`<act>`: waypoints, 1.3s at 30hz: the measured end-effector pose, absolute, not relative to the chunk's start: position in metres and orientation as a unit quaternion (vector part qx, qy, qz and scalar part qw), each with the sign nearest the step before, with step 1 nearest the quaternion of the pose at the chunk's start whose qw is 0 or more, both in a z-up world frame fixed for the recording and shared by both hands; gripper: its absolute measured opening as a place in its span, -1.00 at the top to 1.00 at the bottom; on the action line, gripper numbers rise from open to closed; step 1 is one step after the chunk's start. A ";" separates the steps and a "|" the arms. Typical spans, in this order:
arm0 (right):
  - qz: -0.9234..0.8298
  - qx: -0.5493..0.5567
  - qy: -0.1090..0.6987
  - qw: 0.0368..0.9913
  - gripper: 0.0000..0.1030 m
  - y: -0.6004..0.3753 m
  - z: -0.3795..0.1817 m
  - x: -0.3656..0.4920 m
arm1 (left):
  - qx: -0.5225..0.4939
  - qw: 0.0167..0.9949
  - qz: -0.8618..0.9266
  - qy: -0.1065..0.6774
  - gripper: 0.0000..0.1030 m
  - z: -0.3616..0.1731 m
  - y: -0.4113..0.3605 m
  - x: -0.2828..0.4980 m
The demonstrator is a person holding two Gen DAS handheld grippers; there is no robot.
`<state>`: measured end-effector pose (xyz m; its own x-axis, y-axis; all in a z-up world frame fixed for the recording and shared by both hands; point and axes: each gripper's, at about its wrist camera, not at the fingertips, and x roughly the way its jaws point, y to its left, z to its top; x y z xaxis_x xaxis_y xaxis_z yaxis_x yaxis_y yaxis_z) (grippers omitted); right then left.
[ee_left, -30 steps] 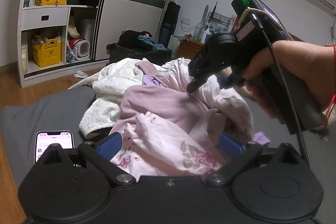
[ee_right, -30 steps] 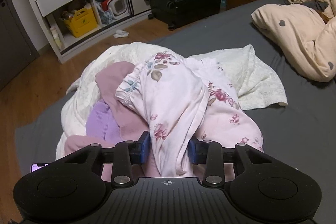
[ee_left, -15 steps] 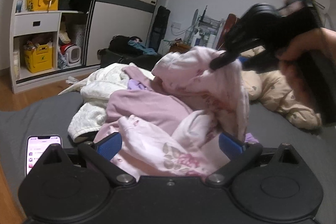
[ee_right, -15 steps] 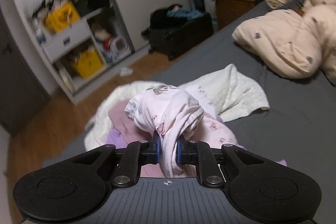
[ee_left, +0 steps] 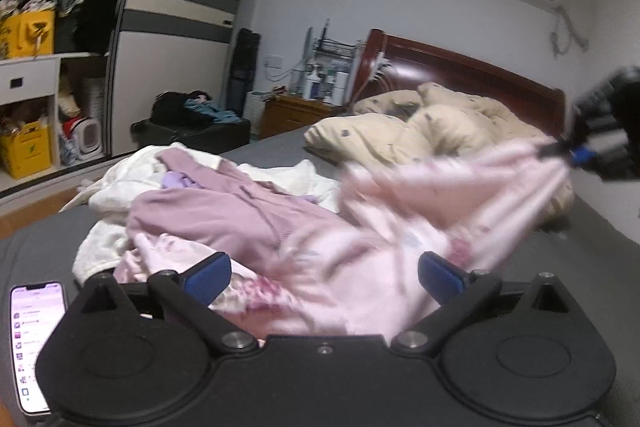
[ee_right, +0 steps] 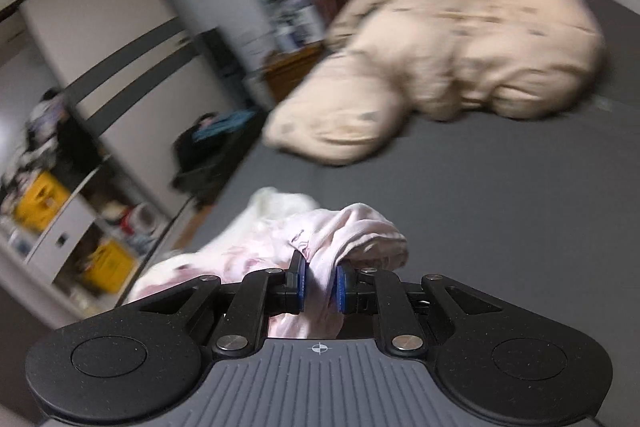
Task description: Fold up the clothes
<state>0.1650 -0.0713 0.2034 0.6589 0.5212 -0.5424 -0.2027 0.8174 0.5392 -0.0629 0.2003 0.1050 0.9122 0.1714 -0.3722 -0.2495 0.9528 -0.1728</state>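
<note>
Here pink floral garment [ee_right: 352,231] sits pinched between right tool [ee_right: 319,287] pads

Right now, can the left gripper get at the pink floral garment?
Probably yes. The left gripper is open, with the pink floral garment lying between its fingers and nothing in front. The right gripper already clamps its other end.

Clothes pile [ee_left: 224,203] on bed [ee_left: 580,259]; phone [ee_left: 34,339] left; quilt [ee_left: 432,131] behind

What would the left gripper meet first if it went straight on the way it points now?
The pink floral garment, probably: the open left gripper already has it bunched between its fingers, with the mauve top just behind. Blur makes depth uncertain.
</note>
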 end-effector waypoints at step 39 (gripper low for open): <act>0.067 0.286 0.432 0.853 -0.80 -0.291 0.060 0.137 | -0.012 0.972 -0.088 0.217 -0.99 0.061 0.069 -0.050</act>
